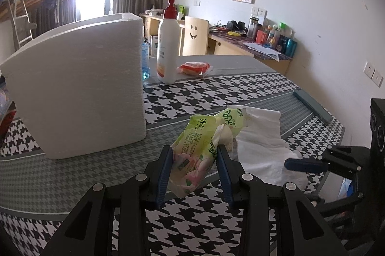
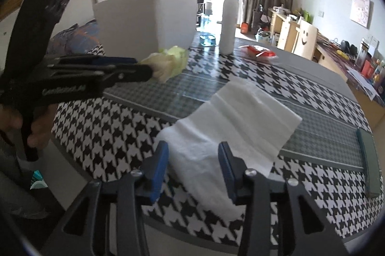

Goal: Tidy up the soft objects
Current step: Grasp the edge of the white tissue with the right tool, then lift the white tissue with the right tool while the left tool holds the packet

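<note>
Tissue pack [image 1: 195, 155], green and crumpled, sits on the houndstooth bench [image 1: 182, 102], pinched between the left gripper [image 1: 195, 167] jaws. Just right of it lies a white tissue [image 2: 231, 121], flat on the bench. Right gripper [image 2: 192, 171] jaws stand apart over its near end, not pressing it.

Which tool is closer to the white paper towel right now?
Right. The right tool stands open just over the paper towel; the left tool is beside it, clamping the green tissue pack.
</note>
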Available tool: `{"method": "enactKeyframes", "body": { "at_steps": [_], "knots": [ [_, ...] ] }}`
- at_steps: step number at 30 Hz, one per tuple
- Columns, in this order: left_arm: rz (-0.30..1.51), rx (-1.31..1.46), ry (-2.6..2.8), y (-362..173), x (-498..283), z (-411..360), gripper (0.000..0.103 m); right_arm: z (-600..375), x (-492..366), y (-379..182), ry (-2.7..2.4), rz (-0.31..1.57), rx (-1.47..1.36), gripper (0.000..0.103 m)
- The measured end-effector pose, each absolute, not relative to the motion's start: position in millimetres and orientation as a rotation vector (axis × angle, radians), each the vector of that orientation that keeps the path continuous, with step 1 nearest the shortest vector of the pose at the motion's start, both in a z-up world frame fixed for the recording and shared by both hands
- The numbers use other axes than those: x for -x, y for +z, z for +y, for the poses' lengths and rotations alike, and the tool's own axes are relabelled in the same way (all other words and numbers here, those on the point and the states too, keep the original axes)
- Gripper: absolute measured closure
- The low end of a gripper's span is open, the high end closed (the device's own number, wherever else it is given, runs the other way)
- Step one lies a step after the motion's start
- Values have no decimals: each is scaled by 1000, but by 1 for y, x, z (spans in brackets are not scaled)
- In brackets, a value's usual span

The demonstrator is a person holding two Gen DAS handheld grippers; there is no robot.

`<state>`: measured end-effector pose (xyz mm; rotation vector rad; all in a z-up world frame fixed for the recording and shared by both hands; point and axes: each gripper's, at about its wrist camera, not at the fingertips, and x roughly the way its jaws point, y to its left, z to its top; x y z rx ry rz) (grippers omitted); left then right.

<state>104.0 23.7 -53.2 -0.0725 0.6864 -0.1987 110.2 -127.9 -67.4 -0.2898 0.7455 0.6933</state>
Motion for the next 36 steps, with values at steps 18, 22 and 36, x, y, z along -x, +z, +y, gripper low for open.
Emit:
{"method": "enactKeyframes", "body": {
  "at_steps": [18,22,36],
  "knots": [
    [679,66,-201,-49,-100,22,64,-139,-122,-65,674,789,243,93],
    [679,65,-204,-50,-102,21,64,-145,-125,-53,684,783,204,92],
    [677,56,-204,-52,-103,17,64,-126,-124,-65,641,780,292,73]
  ]
}}
